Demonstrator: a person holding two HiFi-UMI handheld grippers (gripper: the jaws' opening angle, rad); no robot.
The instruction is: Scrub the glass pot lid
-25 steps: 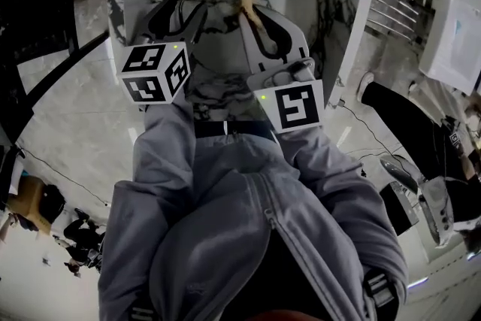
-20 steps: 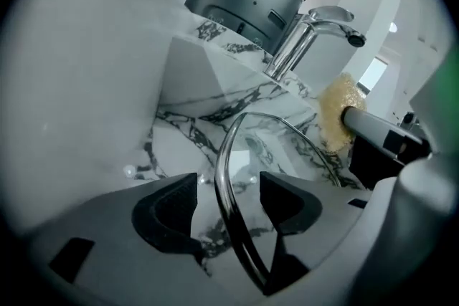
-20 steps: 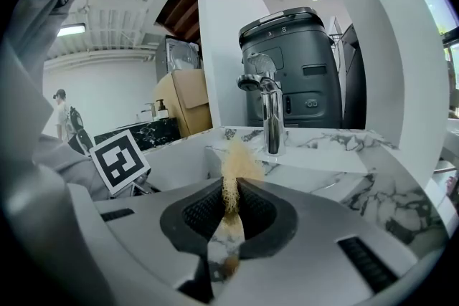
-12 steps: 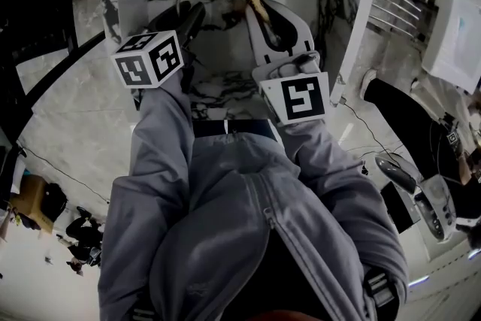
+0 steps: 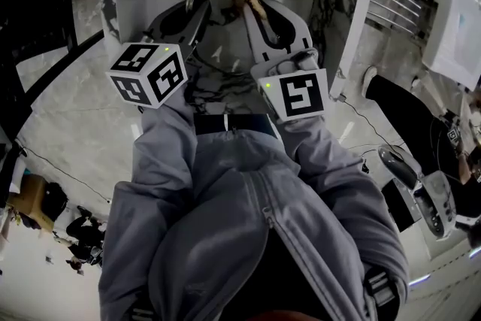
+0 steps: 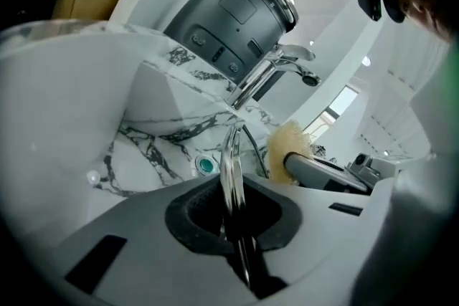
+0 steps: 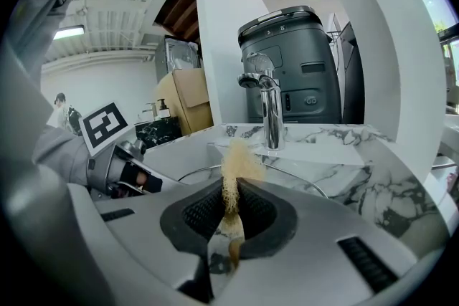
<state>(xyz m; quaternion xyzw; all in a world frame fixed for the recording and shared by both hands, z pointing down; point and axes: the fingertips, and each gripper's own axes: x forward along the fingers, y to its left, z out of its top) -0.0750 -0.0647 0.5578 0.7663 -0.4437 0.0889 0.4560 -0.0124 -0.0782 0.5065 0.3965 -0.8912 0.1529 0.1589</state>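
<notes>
Two grippers meet over the sink (image 6: 143, 147), one on the lid (image 6: 230, 150), one on the scrubber (image 7: 233, 161).
Left gripper (image 6: 231, 191) has just been closing its jaws, and they now pinch the lid's metal rim. The glass stands on edge over the marble basin and shows edge-on between the pads. Right gripper (image 7: 231, 206) is clamped tight on the tan scrubber, whose frayed tip pokes out past the jaws toward the faucet (image 7: 269, 107). Seen from above, the scrubber sits just beside the lid's right face; whether the two touch I cannot tell. Behind the faucet a dark grey appliance (image 7: 294, 57) stands on the counter. Both arms are in a grey jacket (image 5: 248, 222).
</notes>
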